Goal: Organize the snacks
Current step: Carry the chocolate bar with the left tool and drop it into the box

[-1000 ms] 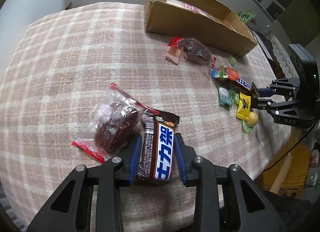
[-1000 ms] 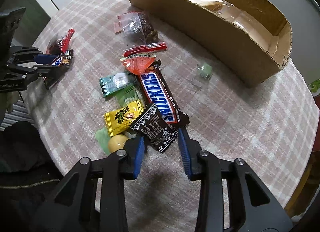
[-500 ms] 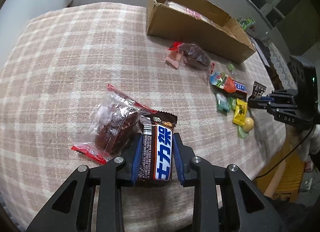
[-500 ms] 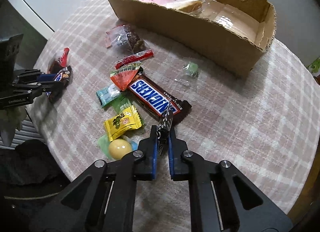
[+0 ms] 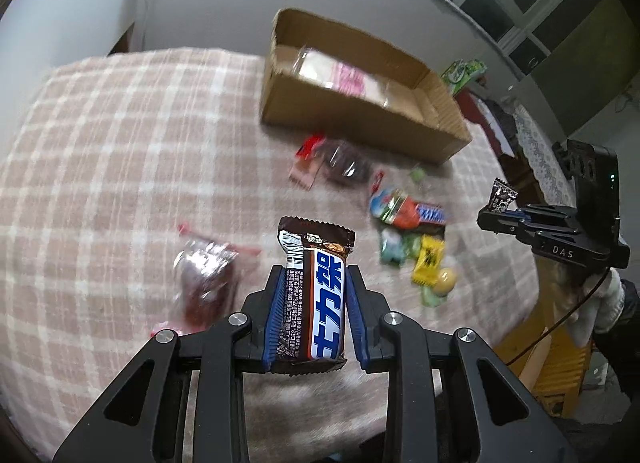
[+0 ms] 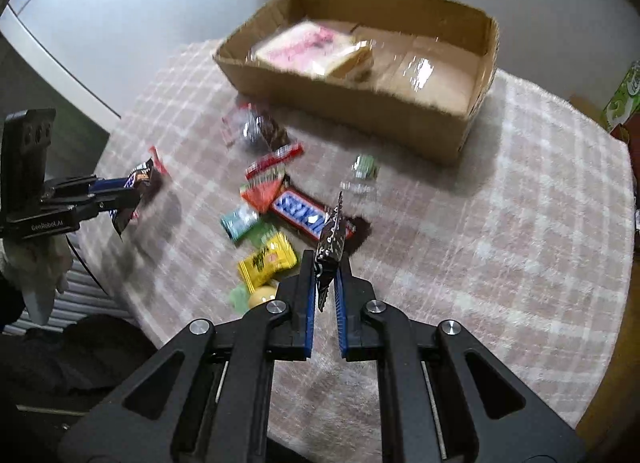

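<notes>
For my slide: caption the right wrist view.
Right tongs grip a black sachet above scattered snacks, cardboard box behind.

Table (image 6: 520, 223): carried the cardboard box and the loose snacks.
Cardboard box (image 6: 360, 111): stood at the table's far side, behind the snacks.
Wrapped slices (image 6: 316, 47): lay in the box.
Snack cluster (image 6: 272, 219): lay before the box, between the two grippers.
Chocolate bar (image 5: 316, 295): was up off the table in the left gripper (image 5: 314, 317), left of the cluster.
Small sachet (image 6: 330, 247): was pinched on edge in the right gripper (image 6: 325, 303), above the cluster's near side.
</notes>
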